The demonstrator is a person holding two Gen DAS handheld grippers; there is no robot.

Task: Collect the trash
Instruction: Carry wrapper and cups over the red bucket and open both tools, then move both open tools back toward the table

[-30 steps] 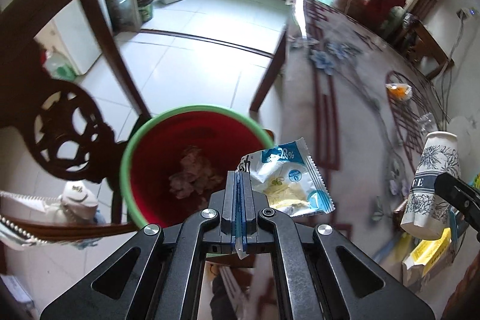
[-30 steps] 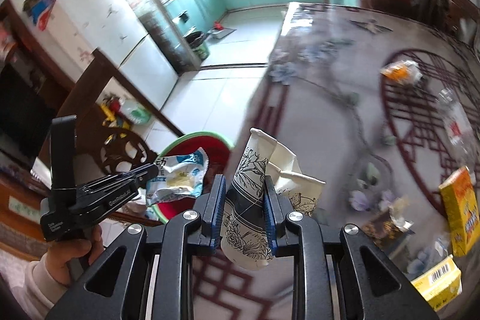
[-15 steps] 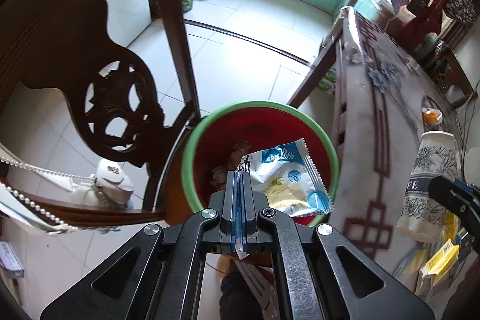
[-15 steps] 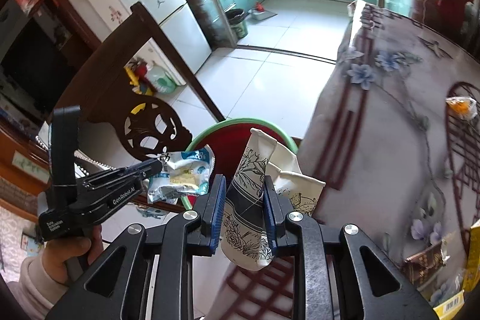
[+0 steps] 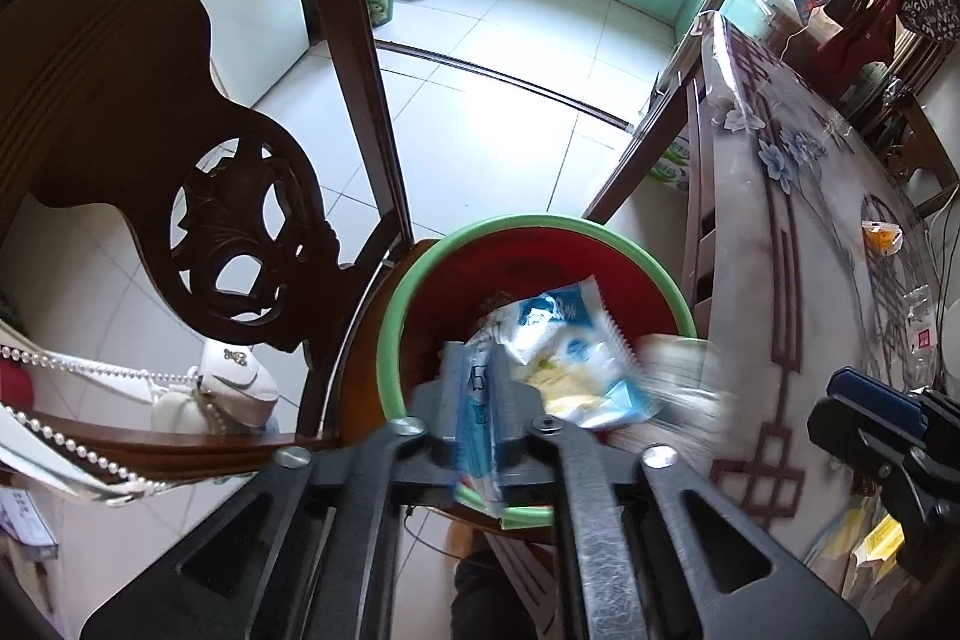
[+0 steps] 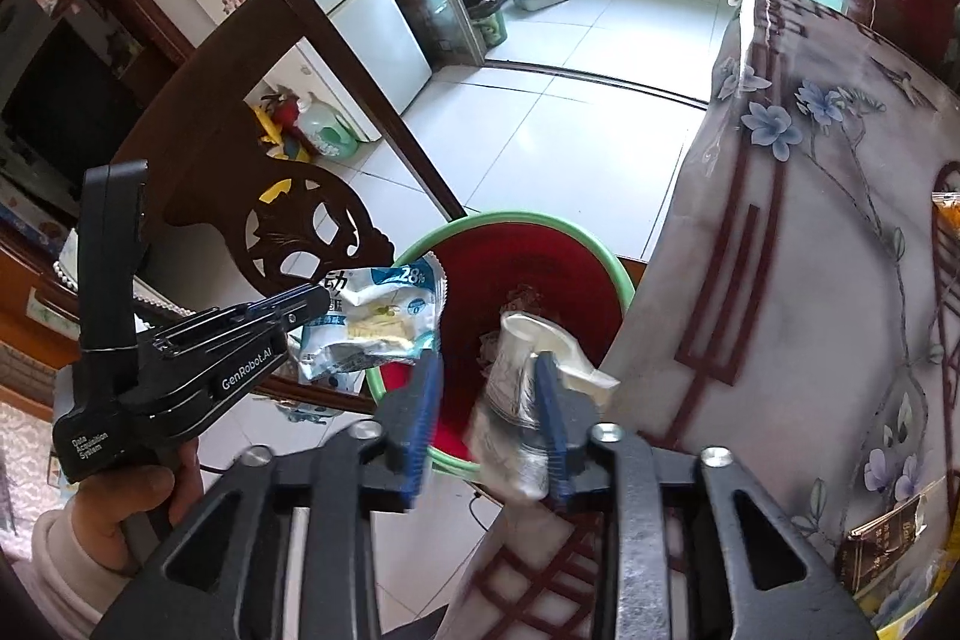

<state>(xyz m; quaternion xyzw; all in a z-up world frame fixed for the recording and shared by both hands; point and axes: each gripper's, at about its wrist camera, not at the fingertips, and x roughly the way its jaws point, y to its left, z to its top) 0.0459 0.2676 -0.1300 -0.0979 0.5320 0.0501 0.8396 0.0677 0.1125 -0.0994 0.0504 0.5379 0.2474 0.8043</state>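
A red bin with a green rim [image 5: 390, 340] [image 6: 516, 217] stands below both grippers, with crumpled scraps in it. My left gripper [image 5: 480, 400] [image 6: 312, 304] hangs over the bin's near rim and its jaws are opening. The white and blue snack wrapper [image 5: 558, 358] [image 6: 372, 316] is still between them, blurred and loose. My right gripper [image 6: 486, 400] is over the bin too, and its jaws are opening. The crushed floral paper cup [image 6: 522, 382] [image 5: 672, 376] leans on the right finger, clear of the left one.
A dark carved wooden chair [image 5: 150, 100] [image 6: 240, 112] rises on the left, close to the bin. The table with a floral cloth [image 5: 780, 196] [image 6: 810, 280] is on the right and bears an orange wrapper [image 5: 882, 237] and boxes. A hand [image 6: 138, 490] holds the left gripper.
Both grippers moved from beside the table to over the bin. Their jaws, shut before, have parted. The cup has slid lower and tilted, and the wrapper hangs loose.
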